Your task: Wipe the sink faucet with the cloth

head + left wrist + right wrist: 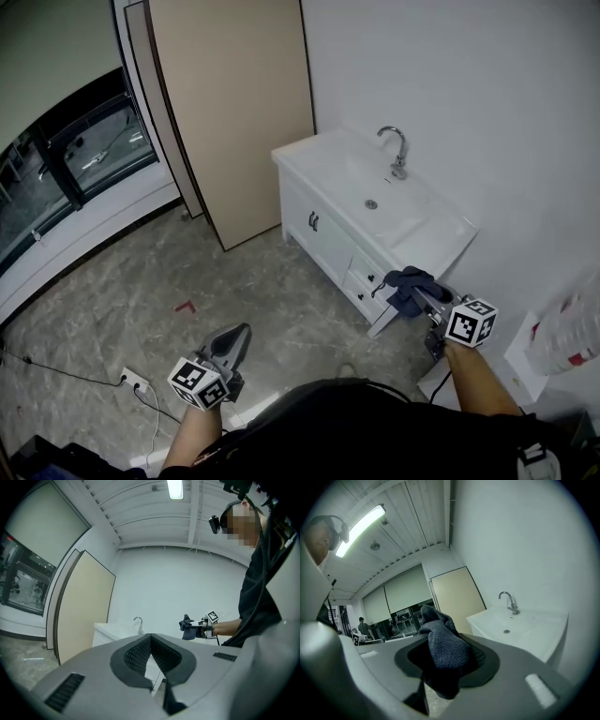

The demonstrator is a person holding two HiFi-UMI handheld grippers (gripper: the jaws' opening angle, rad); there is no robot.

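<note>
A chrome faucet (pixel 396 150) stands at the back of a white sink (pixel 412 230) set in a vanity against the wall; the faucet (pixel 509 602) also shows ahead in the right gripper view and the faucet (pixel 138 624) small in the left gripper view. My right gripper (pixel 419 295) is shut on a dark blue cloth (pixel 409 286), bunched between its jaws just off the sink's near corner. The cloth (pixel 443 646) fills the jaws in its own view. My left gripper (pixel 234 341) hangs over the floor, left of the vanity, shut and empty, its jaws pressed together (pixel 151 656).
The white vanity cabinet (pixel 323 234) has doors and drawers facing the floor. A beige panel (pixel 234 103) leans at the wall to its left. A power strip (pixel 134 381) with a cable lies on the marble floor. A plastic bottle (pixel 562 337) sits at the right edge.
</note>
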